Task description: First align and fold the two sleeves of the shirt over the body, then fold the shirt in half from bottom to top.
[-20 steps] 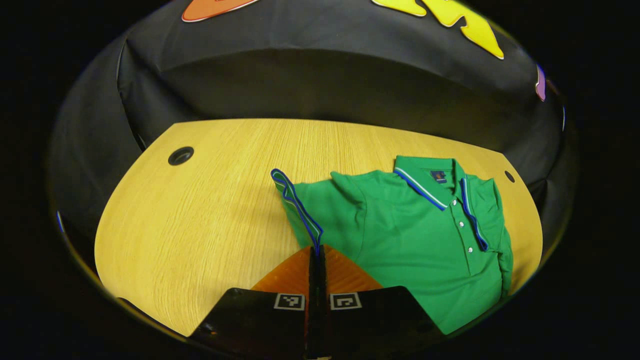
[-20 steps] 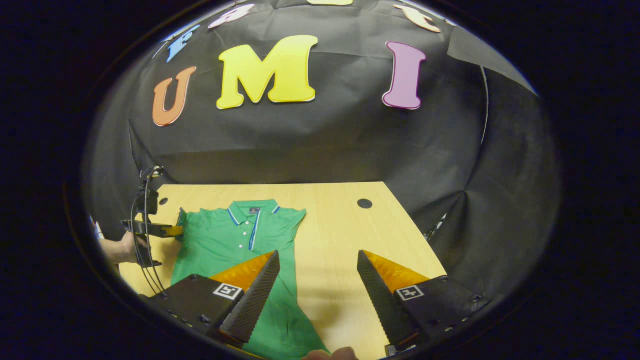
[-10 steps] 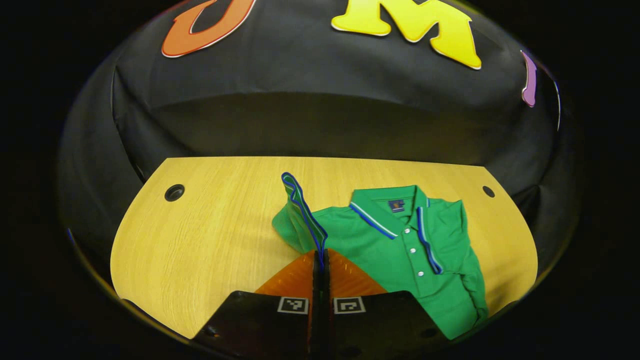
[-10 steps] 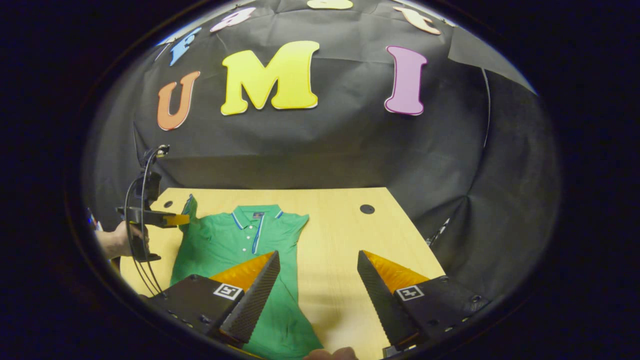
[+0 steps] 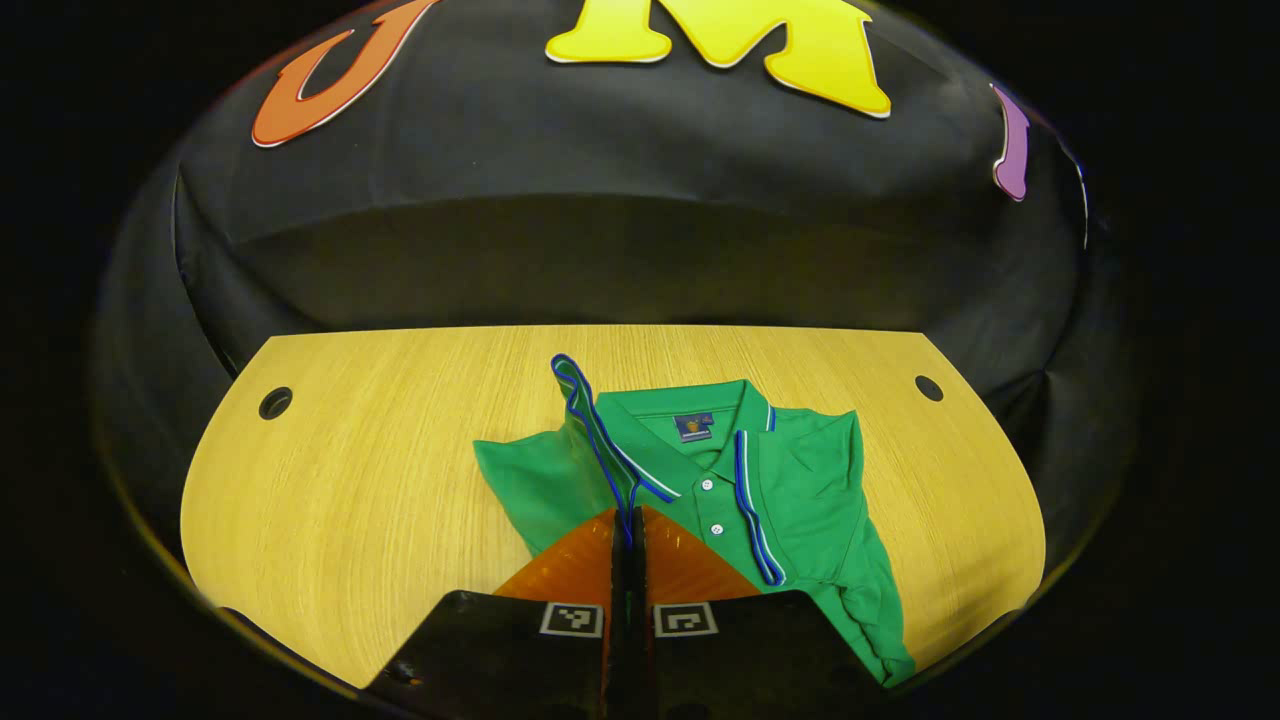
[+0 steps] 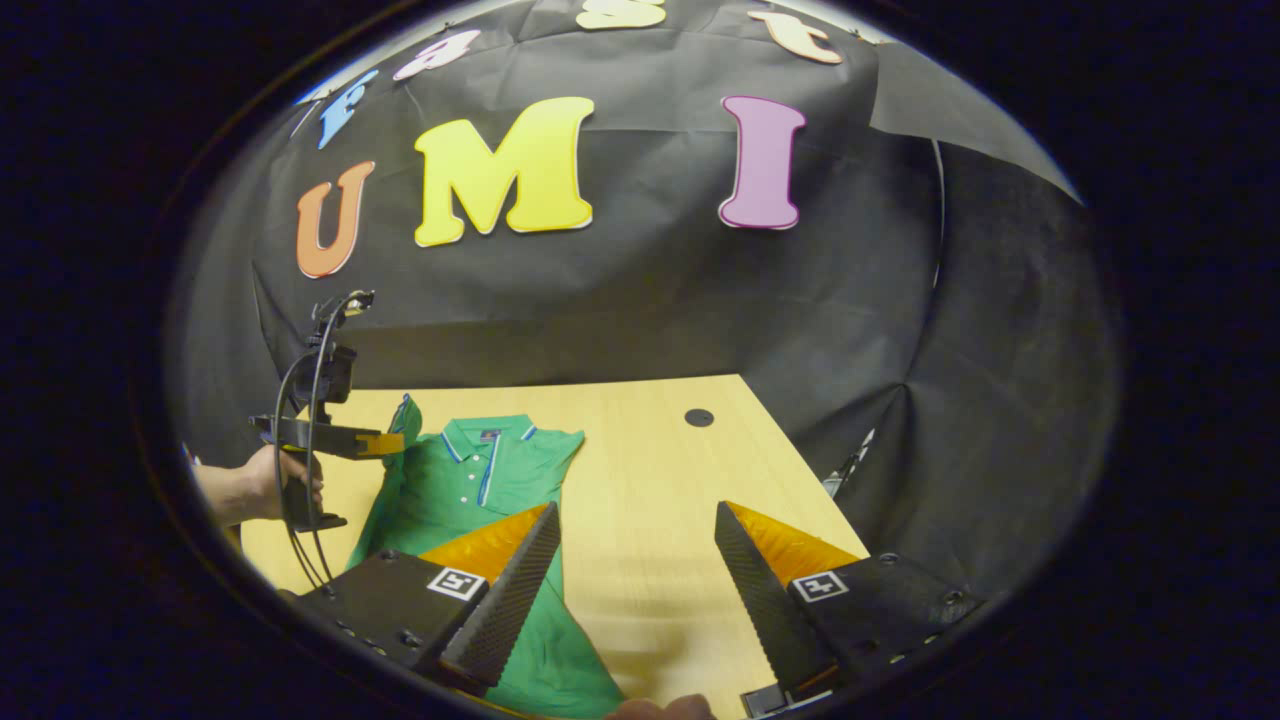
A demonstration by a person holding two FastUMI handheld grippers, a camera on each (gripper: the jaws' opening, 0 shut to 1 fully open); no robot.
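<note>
On the left, the left tongs (image 5: pixel 628 520) are clamped on the blue-trimmed cuff of one sleeve (image 5: pixel 590 425), which stands lifted off the counter (image 5: pixel 350 480) in a ridge running up and away from the tips. In the right gripper view the same tongs (image 6: pixel 385 443) show off to the left, held by a hand (image 6: pixel 275 482), with the sleeve raised at the shirt's near-left shoulder.

The shirt (image 5: pixel 800 480) lies face up on the counter, collar toward the far wall, its long axis running from collar down toward the near edge. From the left tongs, the body lies to the right and a little ahead, so carrying the held sleeve over the body looks to mean a sweep rightward across the placket (image 5: pixel 755 510), with the cuff laid flat and square to the side seam.

The sleeve on the shirt's other side seems already tucked in against the body, though the fold there is too small to read surely.

Further right, the right tongs (image 6: pixel 632 590) gape wide and grip nothing, hovering over bare counter beside the lower body (image 6: pixel 540 670). They are the nearer pair to the hem.
</note>
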